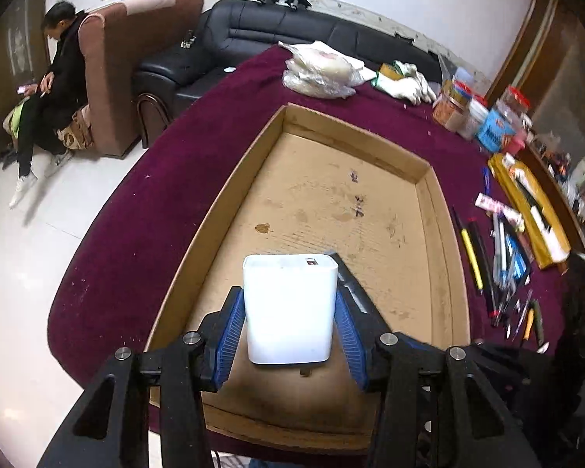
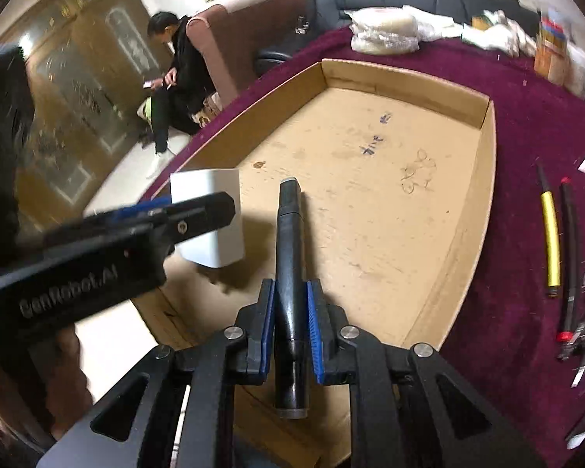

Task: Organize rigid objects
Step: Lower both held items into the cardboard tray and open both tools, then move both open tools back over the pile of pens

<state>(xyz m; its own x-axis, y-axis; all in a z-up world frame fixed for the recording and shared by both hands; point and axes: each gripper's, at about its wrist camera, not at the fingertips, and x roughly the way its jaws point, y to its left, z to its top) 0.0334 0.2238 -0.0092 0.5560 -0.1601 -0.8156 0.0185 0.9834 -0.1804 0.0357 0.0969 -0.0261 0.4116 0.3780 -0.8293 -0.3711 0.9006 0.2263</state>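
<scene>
My left gripper [image 1: 290, 304] is shut on a white charger block [image 1: 290, 308] and holds it just above the floor of a shallow cardboard tray [image 1: 429, 179], near the tray's front left corner. The block [image 2: 218, 241] and the left gripper's finger [image 2: 199, 214] also show in the right wrist view. My right gripper [image 2: 290, 296] is shut on a black cylindrical tool [image 2: 290, 257], held lengthwise over the tray [image 2: 483, 179] beside the charger. Its tip [image 1: 345, 273] peeks out right of the charger.
The tray lies on a maroon tablecloth [image 1: 199, 140]. Pens and a yellow-handled tool [image 1: 472, 257] lie scattered to the right, with a yellow box [image 1: 534, 210]. Jars [image 1: 487, 117], gloves and a plastic bag [image 1: 323, 70] sit at the back. A person [image 1: 54, 89] sits far left.
</scene>
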